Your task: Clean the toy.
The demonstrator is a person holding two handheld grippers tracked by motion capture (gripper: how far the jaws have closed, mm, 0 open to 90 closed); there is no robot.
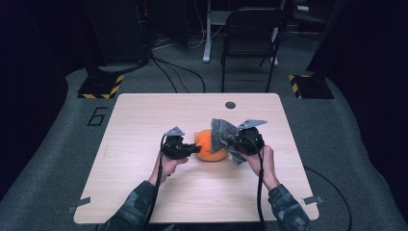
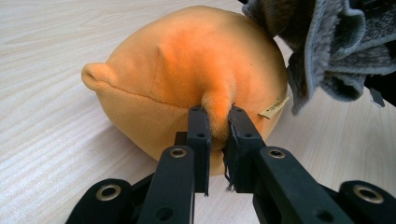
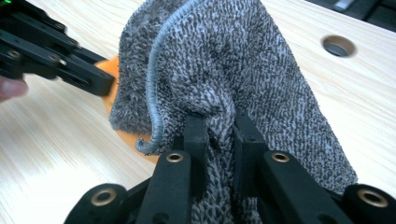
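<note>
The left claw (image 2: 217, 122) pinches a nub of the orange plush toy (image 2: 187, 84) resting mid-worktop (image 1: 144, 120), toward its far edge, while the right claw (image 3: 219, 126), clamped on a grey cloth (image 3: 224, 70), holds it against the toy's right side.

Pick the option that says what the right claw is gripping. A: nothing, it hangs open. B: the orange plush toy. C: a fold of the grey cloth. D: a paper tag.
C: in the right gripper view the right claw is pinched shut on a bunched fold of the grey cloth, while the left claw holds a nub of the orange plush toy.
</note>
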